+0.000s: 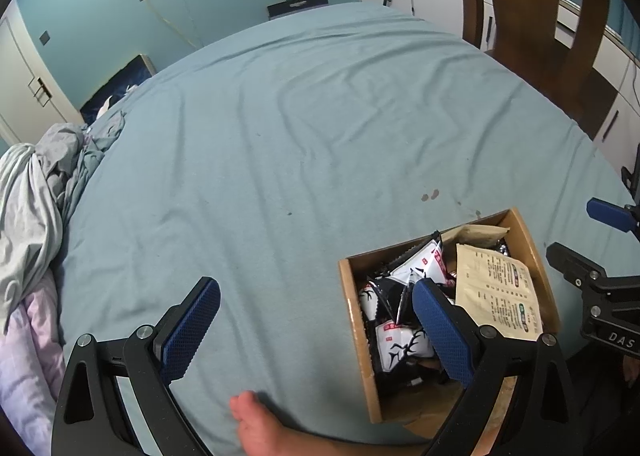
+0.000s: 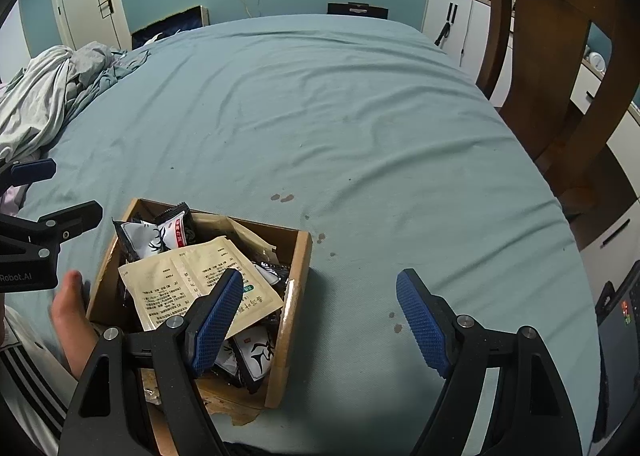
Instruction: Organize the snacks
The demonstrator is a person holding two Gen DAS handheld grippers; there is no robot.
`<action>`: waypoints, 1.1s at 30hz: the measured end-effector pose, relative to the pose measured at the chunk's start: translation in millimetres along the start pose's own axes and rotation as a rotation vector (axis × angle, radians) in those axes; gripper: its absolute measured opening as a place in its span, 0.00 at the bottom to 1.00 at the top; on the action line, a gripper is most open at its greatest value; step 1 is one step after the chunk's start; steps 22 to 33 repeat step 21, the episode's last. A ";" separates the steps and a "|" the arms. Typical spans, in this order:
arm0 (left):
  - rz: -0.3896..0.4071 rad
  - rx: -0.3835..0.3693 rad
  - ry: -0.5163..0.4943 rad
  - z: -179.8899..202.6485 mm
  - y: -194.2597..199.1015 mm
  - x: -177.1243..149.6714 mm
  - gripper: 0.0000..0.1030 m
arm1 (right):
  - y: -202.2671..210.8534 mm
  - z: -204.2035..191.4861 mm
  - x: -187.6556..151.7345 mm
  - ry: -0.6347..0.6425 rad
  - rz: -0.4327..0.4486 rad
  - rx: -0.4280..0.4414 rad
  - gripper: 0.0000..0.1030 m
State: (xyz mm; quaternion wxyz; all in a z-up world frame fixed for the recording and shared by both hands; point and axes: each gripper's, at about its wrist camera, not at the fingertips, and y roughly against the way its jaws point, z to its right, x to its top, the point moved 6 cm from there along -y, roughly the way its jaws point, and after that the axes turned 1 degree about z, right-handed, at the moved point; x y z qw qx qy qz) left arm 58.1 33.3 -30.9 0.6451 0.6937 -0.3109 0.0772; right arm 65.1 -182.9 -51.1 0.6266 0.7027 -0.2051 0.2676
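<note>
Left wrist view
Left gripper: jaws spread wide, holding nothing; black frame, blue cross-hatched pads.
Cardboard box: brown, open-topped, angular walls; it sits on the sheet at lower right, with the right-hand pad over its interior.
Snack packets: glossy black-and-white pouches with an antler motif and red labels, heaped inside the box.
Paper sachet: flat, beige, printed, lying on the heap against the box's right wall.
Open room: broad sheet ahead and to the left of the box.
Foot: bare, at the lower edge, just beside the box.

Right wrist view
Right gripper: jaws wide apart, empty; left pad above the sachet, right pad above bare sheet.
Box position: lower left, near the bed's front edge; its floor is torn at the near end.
Bed sheet: teal cloth, creased, with small dark stains near the box.
Bedding: crumpled grey-white pile at far left.
Room: teal wall, wooden chair at the bed's right edge, white cabinets behind.
</note>
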 end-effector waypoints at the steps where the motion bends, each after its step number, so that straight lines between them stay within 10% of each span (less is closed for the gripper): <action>1: -0.001 -0.002 0.001 -0.4 -0.2 0.0 0.96 | -0.1 0.1 0.0 0.000 -0.001 0.000 0.76; 33: -0.013 0.010 -0.022 4.5 -2.6 -0.5 0.96 | -1.5 2.9 1.3 0.010 -0.007 -0.003 0.76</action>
